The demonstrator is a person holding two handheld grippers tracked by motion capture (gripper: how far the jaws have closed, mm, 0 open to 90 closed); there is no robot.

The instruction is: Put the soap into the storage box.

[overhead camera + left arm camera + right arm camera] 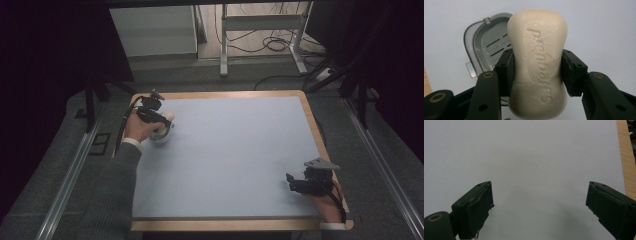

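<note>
Your left gripper (pixel 537 72) pinches the soap bar (pixel 537 62) across its waist, long axis along the jaws, just above the open soap dish (pixel 482 47); your right gripper (pixel 539 207) rests spread, well away from that dish.

The high view looks forward and down from above the person's side of the table (pixel 225 150), taking in the whole pale blue top, its wooden edge and the floor beyond. The left gripper view sits very close behind the left gripper (pixel 537 72), at the far left of the table, looking along its jaws at the blue top. The right gripper view rides the right gripper (pixel 539 205) at the near right, facing down onto the same blue surface, with the wooden edge at its right.
</note>
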